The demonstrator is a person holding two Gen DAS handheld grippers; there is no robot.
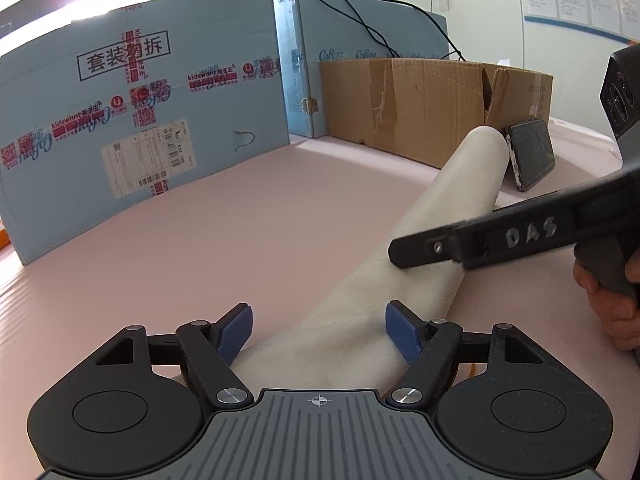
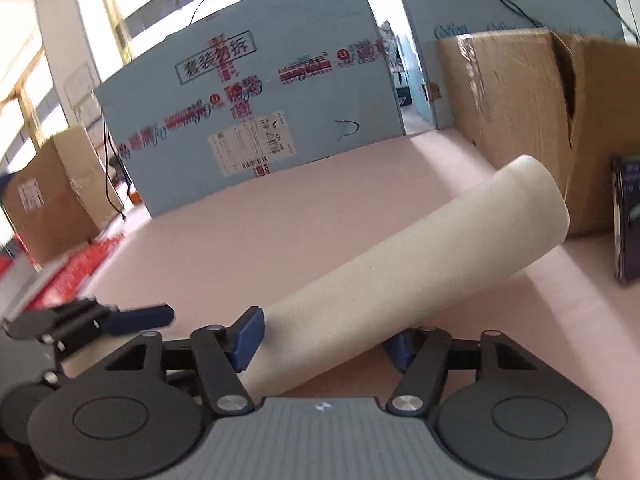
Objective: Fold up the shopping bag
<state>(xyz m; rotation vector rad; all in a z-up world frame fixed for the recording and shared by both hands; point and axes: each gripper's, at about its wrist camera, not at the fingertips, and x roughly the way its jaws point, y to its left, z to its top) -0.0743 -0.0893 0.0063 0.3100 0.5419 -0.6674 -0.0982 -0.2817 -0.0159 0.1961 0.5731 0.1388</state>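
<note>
Left wrist view: left gripper (image 1: 319, 334) jaws spread wide, straddling the near end of the cream shopping bag (image 1: 432, 216), which lies as a long folded strip on the pink table (image 1: 200, 232), its far end close to the brown cardboard box (image 1: 420, 100) and a dark phone (image 1: 532, 152). Right gripper (image 2: 324, 338) also open, blue pads either side of the bag, no clamp. Blue carton (image 1: 140, 108) stands along the far edge.
</note>
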